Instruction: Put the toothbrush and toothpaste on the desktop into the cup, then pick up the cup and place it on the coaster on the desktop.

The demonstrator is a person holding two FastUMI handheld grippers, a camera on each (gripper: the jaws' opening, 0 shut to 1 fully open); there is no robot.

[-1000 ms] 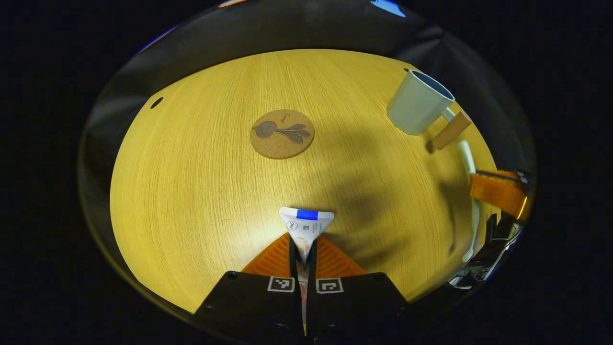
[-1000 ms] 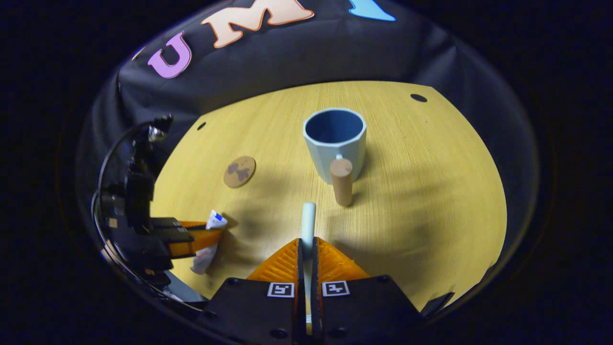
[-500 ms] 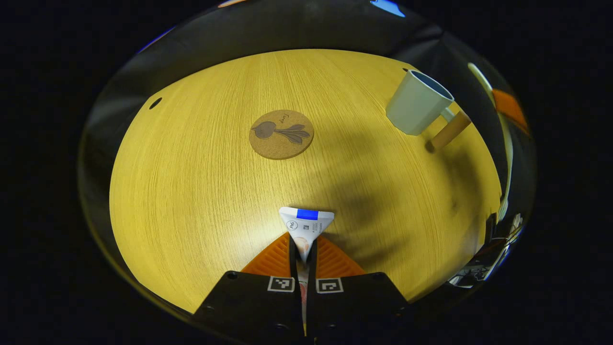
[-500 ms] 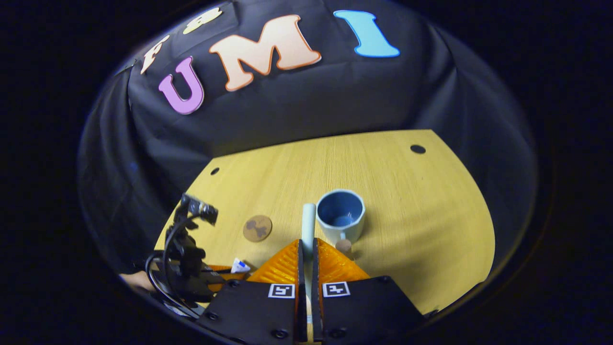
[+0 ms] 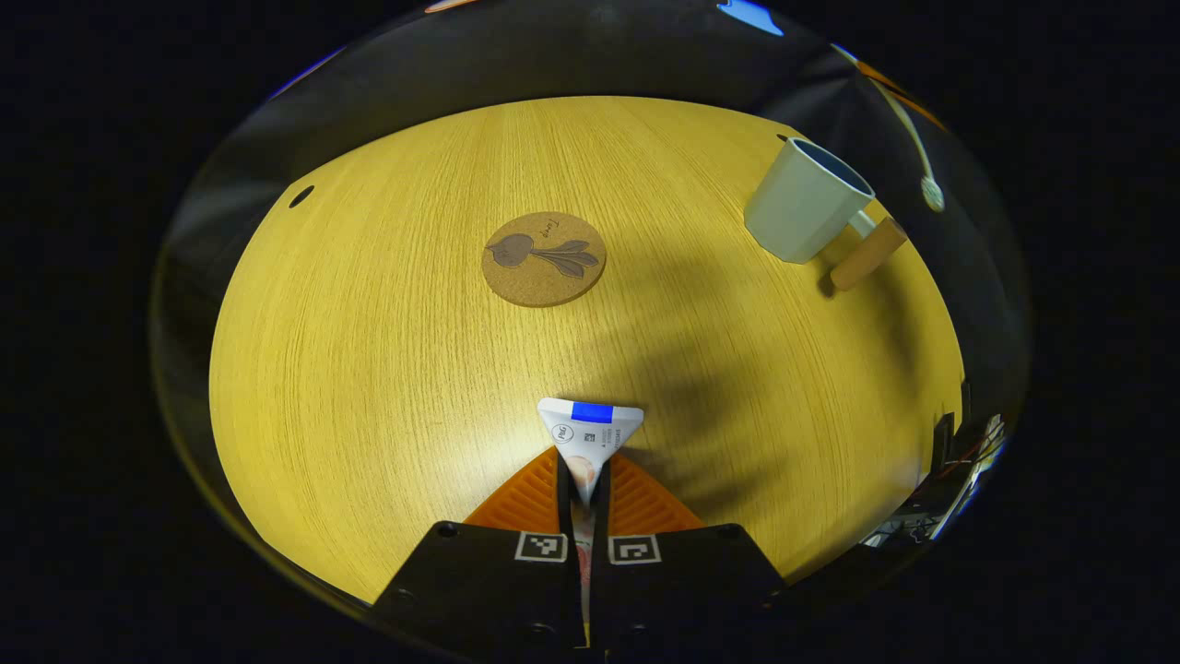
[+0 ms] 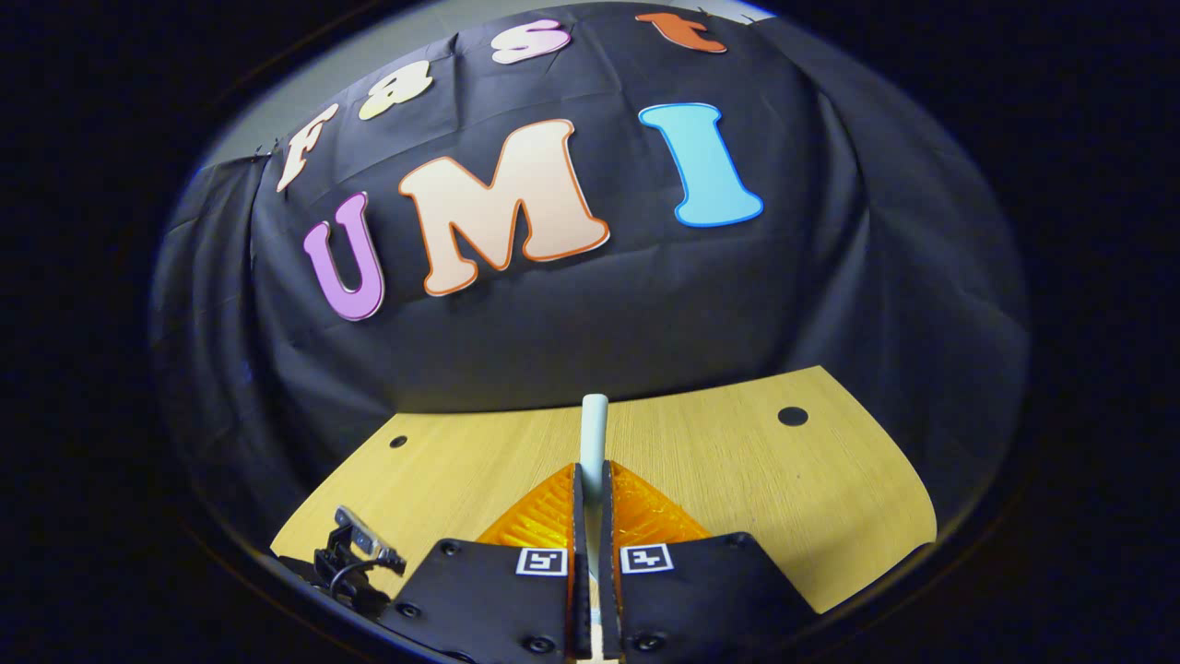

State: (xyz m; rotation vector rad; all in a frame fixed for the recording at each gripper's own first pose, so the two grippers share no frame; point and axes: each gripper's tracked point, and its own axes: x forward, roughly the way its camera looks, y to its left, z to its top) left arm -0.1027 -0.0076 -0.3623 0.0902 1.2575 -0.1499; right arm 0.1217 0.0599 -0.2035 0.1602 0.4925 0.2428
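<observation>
Clamping the toothpaste tube [image 5: 590, 433] between both fingers of the left gripper [image 5: 583, 480], with the tube's flat crimped end fanning out just past the fingertips and hanging above the wooden desktop [image 5: 387, 369]. Straight ahead of those fingers, well beyond the tube: the round cork coaster [image 5: 544, 258], lying flat and bare. Ahead and far to the right of them: the pale cup [image 5: 807, 198], upright, its wooden handle [image 5: 867, 254] pointing to the right. Above and to the right of the cup, against the dark wall: the toothbrush head [image 5: 932, 192], thin and blurred. Pinching the toothbrush [image 6: 594, 433] tight between both fingers of the right gripper [image 6: 590, 484], the pale handle end sticking straight out past the fingertips, high over the desktop's far edge. Low to the left of these fingers: part of the left gripper's black rig [image 6: 355, 553].
</observation>
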